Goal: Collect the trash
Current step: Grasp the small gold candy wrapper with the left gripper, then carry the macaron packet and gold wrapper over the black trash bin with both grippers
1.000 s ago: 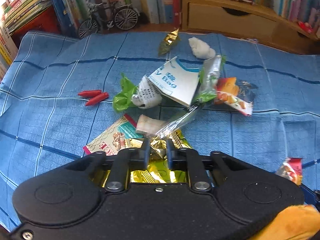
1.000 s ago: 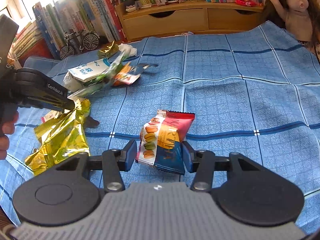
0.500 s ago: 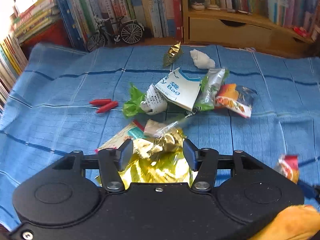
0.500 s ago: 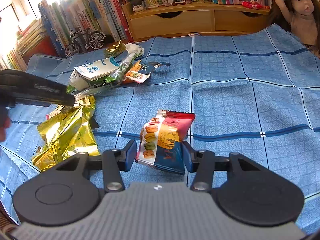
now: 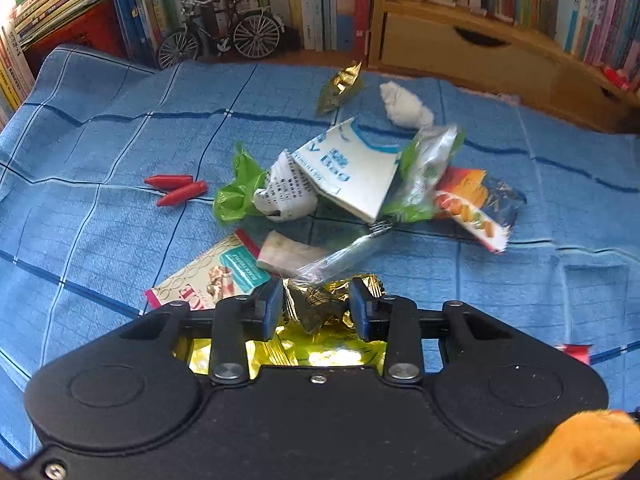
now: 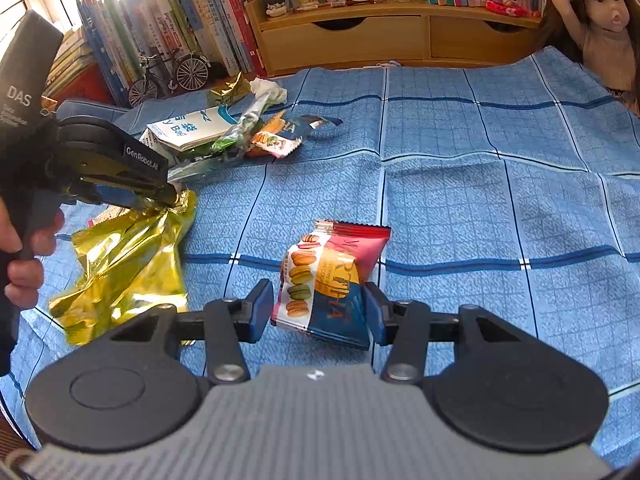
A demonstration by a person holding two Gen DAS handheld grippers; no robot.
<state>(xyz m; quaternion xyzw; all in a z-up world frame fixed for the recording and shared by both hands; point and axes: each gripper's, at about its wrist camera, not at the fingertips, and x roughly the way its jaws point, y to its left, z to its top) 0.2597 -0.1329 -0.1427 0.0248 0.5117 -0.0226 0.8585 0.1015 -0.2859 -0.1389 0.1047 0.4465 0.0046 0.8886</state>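
Note:
My left gripper [image 5: 316, 312] is closing on a crumpled gold foil wrapper [image 5: 312, 354], whose bunched top fills the gap between the pads. From the right wrist view the gold foil wrapper [image 6: 128, 256] hangs from the left gripper [image 6: 172, 196] down to the cloth. My right gripper [image 6: 318, 312] is shut on a macaron snack packet [image 6: 332, 276], which stands upright between its pads. Beyond the left gripper lies a litter pile: a white paper bag [image 5: 348, 172], green plastic [image 5: 236, 196], a clear wrapper [image 5: 336, 256] and an orange snack wrapper [image 5: 468, 208].
A blue checked cloth [image 6: 480, 200] covers the surface. Two red pieces [image 5: 176, 190], a tissue wad [image 5: 404, 106] and a flat printed packet [image 5: 212, 276] lie around the pile. A toy bicycle [image 5: 220, 40], books and a wooden drawer shelf [image 5: 480, 56] line the back. A doll [image 6: 600, 28] sits far right.
The left jaws, shut on the gold foil a second ago, opened wide and have now narrowed onto its bunched top again. The right gripper and its packet have not moved.

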